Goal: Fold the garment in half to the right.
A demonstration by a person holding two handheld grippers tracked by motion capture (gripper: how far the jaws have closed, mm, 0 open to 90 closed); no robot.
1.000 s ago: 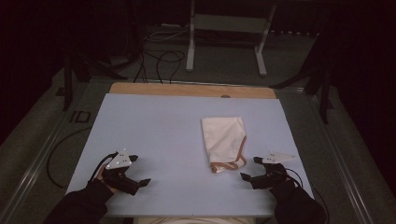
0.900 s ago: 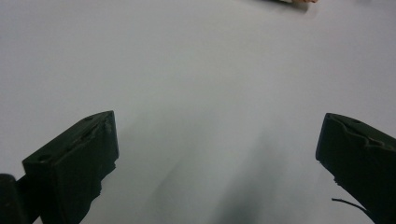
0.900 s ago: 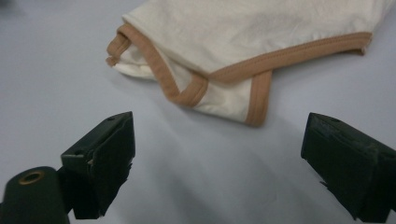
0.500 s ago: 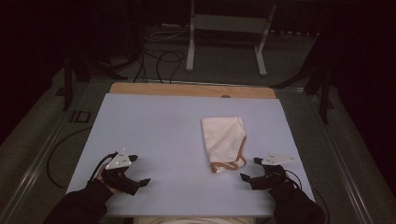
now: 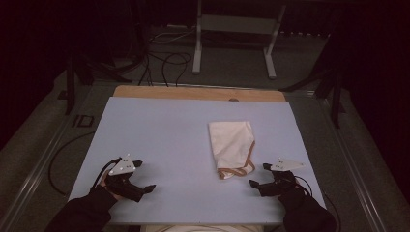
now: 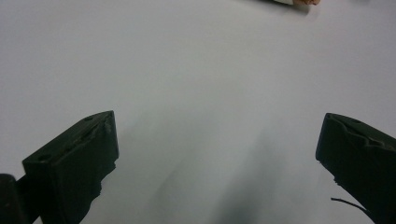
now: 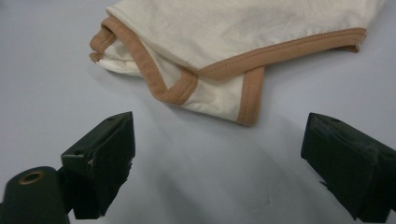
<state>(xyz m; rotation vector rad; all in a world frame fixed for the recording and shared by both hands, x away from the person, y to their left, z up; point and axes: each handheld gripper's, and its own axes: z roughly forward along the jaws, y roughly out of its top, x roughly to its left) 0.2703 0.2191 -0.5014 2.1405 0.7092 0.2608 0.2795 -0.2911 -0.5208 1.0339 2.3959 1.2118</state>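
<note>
- High view: the left claw (image 5: pixel 143 176) sat low on the mat (image 5: pixel 164 130), its jaws spread apart with nothing between them. The mat's near edge lay just behind it, and bare mat stretched ahead and to its right.
- High view: the right claw (image 5: pixel 259 175) also stood with jaws apart and empty, near the mat's near right corner. The cloth (image 5: pixel 232 147) lay flat just ahead of it and a little to its left, not touching it. The cloth's brown-trimmed end pointed toward this claw.
- High view: the two claws were well apart, with open mat between them. Beyond the mat's far edge ran a wooden strip (image 5: pixel 193 93).
- Left gripper view: the left claw (image 6: pixel 217 149) showed a wide gap between its jaws, over bare mat (image 6: pixel 187 70). A sliver of the cloth (image 6: pixel 292 2) sat far ahead, to the right, at the top edge.
- Right gripper view: the right claw (image 7: pixel 219 154) was spread wide and held nothing. The cloth (image 7: pixel 243 28) lay close ahead, with a strip of mat (image 7: pixel 51 74) between its trim (image 7: pixel 250 95) and the jaw tips. The trim's nearest corner lay ahead of the gap, nearer the right jaw.
</note>
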